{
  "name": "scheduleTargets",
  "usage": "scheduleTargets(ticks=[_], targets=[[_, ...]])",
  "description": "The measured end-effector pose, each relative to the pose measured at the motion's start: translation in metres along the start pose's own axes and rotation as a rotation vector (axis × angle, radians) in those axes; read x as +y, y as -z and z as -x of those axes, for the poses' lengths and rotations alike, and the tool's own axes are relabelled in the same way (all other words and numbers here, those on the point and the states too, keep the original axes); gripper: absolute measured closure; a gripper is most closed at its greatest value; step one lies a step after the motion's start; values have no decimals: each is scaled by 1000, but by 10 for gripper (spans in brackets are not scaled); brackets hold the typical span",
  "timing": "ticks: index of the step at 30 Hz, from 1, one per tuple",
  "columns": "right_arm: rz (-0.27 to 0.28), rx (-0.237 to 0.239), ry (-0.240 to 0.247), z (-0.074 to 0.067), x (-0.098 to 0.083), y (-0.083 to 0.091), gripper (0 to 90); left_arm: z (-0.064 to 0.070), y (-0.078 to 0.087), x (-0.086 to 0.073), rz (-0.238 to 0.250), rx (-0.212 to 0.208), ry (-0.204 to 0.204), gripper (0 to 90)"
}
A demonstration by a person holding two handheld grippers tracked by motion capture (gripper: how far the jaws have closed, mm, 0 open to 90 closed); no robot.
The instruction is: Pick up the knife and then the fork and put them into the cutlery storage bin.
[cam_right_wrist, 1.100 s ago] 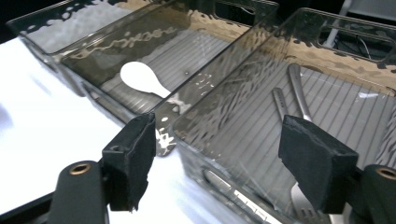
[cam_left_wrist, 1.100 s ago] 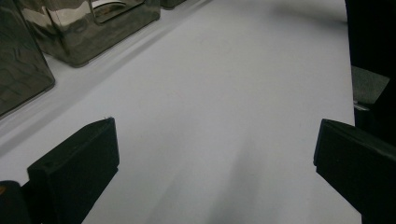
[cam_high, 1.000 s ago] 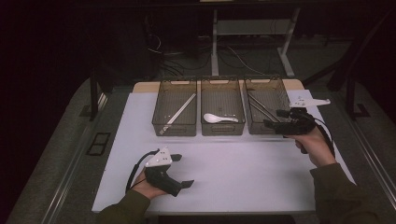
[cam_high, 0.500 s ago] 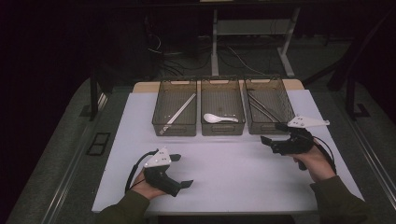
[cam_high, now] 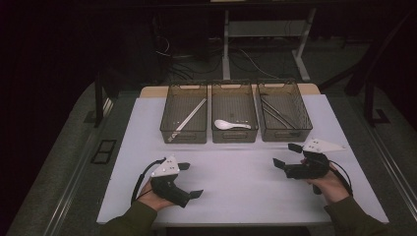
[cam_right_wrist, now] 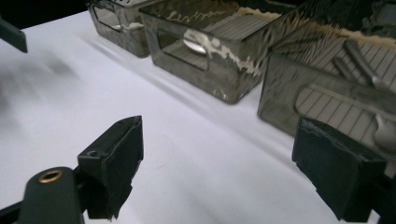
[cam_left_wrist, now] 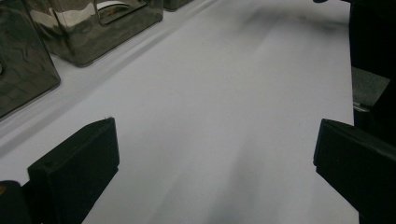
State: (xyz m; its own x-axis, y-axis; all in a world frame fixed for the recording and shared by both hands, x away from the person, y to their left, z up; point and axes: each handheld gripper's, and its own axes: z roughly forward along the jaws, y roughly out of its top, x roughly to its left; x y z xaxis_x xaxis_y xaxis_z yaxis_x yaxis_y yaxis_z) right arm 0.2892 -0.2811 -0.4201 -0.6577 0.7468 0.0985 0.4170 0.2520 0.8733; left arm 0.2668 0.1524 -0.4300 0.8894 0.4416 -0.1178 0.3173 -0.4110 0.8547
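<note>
Both the left gripper (cam_high: 189, 180) and right gripper (cam_high: 286, 155) stand wide and empty; nearest, the metal tongs (cam_high: 275, 112) look stiff, slippery, best pinched mid-arm.

Looks like a lab / data-collection room, not a home. Table (cam_high: 147, 147) with a white sheet on top, three identical smoked-plastic bins (cam_high: 234, 101) lined up in a row, dark surround. Behind: bare desk legs (cam_high: 226, 44), loose cables (cam_high: 246, 59) on grey carpet (cam_high: 59, 162), floor socket plate (cam_high: 103, 151).
</note>
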Motion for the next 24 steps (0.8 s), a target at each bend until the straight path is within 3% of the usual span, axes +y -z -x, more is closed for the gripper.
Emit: scheduleTargets(ticks=[19, 24], targets=[[78, 14, -16, -2, -31, 29, 163, 0, 0, 0, -6, -2, -6, 0], [70, 6, -11, -3, -34, 30, 162, 0, 0, 0, -8, 1, -5, 0]])
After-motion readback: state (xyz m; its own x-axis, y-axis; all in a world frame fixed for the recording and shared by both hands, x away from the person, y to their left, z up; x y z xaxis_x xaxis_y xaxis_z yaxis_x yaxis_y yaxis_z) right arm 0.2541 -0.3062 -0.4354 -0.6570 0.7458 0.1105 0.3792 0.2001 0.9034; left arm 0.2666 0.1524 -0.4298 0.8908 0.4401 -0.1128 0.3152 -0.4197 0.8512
